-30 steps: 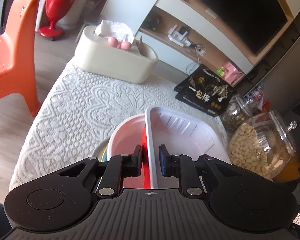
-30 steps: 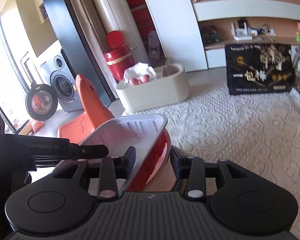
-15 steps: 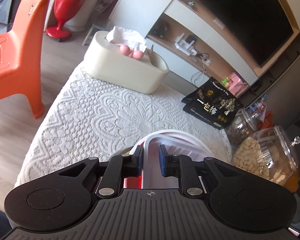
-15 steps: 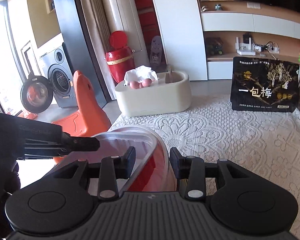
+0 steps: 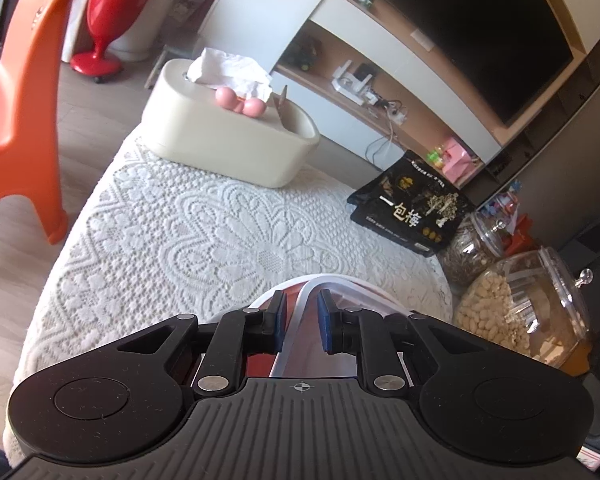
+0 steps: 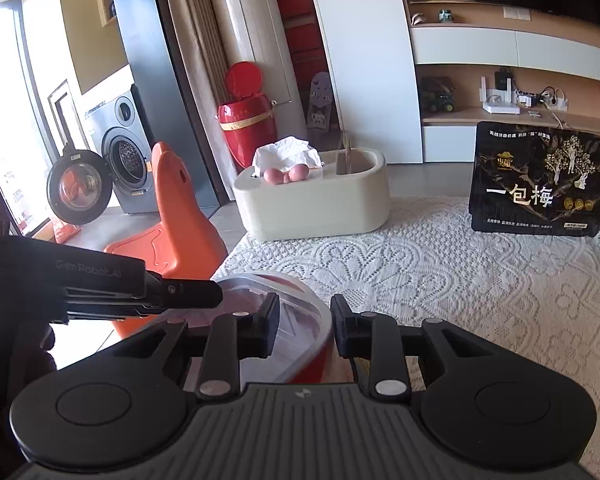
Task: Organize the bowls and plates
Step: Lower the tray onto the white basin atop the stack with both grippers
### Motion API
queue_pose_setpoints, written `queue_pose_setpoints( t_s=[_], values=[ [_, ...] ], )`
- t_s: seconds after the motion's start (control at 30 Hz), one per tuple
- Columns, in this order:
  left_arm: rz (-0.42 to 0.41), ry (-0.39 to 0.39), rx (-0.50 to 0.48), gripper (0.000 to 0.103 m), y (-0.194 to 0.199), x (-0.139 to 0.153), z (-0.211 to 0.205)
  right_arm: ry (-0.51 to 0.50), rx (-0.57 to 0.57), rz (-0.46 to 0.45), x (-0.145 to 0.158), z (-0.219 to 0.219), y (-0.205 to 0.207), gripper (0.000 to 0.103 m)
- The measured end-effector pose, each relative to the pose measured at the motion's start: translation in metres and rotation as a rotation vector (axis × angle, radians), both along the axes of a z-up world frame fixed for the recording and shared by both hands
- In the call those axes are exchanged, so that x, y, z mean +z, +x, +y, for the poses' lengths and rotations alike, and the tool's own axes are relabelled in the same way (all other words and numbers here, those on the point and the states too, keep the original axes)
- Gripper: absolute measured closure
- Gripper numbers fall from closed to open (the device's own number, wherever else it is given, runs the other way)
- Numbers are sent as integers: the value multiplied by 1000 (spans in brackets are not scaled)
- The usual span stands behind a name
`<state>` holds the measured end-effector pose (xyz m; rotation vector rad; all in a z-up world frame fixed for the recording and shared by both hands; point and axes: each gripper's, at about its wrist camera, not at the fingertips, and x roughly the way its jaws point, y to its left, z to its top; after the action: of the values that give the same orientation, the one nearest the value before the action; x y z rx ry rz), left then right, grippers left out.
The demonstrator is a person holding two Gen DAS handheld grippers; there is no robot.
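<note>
Two grippers on one clear plastic tray (image 5: 340, 285), nested in a red bowl (image 6: 308, 368).
Near the cream tissue box (image 5: 228, 140): left gripper (image 5: 302, 322) clamps its rim; right gripper (image 6: 305, 326) closing astride the rim. Next, probably seating it.

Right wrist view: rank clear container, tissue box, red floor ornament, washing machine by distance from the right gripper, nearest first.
1. Clear container: between the closing jaws of the right gripper.
2. Tissue box: far end of the lace tablecloth, ahead.
3. Red floor ornament: on the floor behind the box.
4. Washing machine: far left; too close to the ornament to call.
</note>
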<state>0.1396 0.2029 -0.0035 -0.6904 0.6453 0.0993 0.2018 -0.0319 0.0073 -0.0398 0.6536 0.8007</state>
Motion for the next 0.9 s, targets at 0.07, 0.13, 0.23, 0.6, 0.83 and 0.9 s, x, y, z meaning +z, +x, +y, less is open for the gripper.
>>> queue_pose_setpoints(
  t_s=[0.07,0.13,0.23,0.6,0.83,0.9],
  values=[
    [-4,-17,-1,85,0,-2,1,-5,-8,9,-4,1,4,76],
    [-5,-21,4,85,1,-3,0,-3,-13,7,-5,-1,3,76],
    [-3,-25,12,85,1,-2,-1,14,-25,-10,3,-10,-5,76],
    [14,-38,10,85,2,-5,-4,67,2,135,5,-45,-32,73],
    [39,-13,-1,84,-8,0,-6,29,-4,65,3,-33,-41,83],
    [38,-42,-3,84,-18,1,-3,30,-8,70,4,-34,-37,88]
  ],
)
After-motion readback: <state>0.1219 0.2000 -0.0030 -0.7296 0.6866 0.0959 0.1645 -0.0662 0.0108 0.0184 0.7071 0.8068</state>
